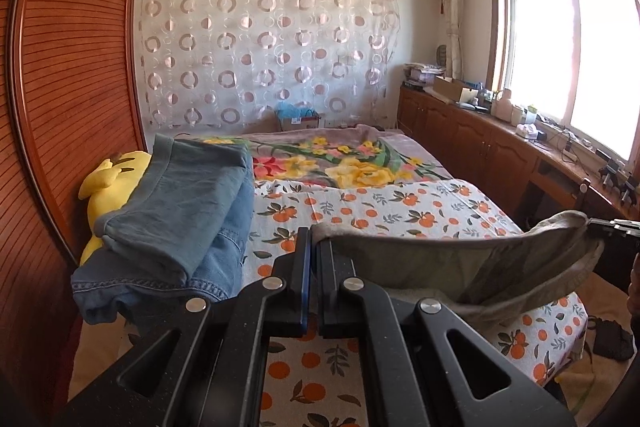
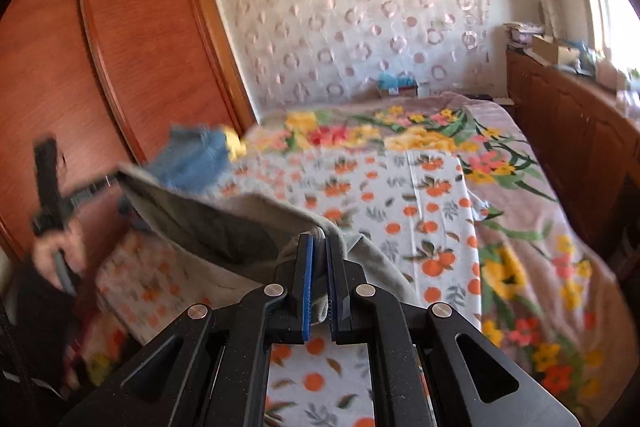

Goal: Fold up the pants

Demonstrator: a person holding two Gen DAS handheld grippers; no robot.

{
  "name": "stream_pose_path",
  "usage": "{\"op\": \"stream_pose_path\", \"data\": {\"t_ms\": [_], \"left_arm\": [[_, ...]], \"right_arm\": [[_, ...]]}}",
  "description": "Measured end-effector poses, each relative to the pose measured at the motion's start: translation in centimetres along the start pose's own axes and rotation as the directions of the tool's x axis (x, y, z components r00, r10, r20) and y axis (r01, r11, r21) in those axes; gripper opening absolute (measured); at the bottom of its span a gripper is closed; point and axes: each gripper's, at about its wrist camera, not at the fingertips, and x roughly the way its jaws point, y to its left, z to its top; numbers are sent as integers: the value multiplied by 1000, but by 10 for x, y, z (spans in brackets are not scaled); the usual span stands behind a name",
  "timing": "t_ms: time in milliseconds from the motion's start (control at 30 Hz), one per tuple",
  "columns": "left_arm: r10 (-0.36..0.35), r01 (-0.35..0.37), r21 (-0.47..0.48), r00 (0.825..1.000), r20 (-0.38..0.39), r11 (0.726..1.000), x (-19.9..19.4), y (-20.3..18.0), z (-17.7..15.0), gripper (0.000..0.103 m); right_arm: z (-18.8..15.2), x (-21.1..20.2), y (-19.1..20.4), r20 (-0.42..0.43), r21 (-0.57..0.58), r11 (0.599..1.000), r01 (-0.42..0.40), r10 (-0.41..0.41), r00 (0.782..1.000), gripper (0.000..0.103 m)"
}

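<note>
Both grippers had the grey pants (image 1: 460,263) pinched at the waistband, lower centre of frame: the left gripper (image 1: 314,247) clamped on one end, the right gripper (image 2: 319,251) closed on the other, so the fabric hung stretched between them above the orange-print sheet (image 1: 400,203), likely to shake it flat. Folded jeans (image 1: 180,211) crowded the left edge by the wardrobe (image 1: 72,67); open bed lay ahead and right.
</note>
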Motion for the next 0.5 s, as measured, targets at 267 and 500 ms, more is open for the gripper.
{"op": "stream_pose_path", "data": {"t_ms": [267, 500], "left_arm": [[-44, 47, 31, 997, -67, 998, 16, -15, -20, 3], [-65, 68, 26, 995, -76, 997, 22, -22, -25, 3]], "right_arm": [[-32, 49, 28, -135, -61, 998, 30, -39, 990, 19], [-25, 75, 40, -147, -95, 995, -20, 6, 989, 32]]}}
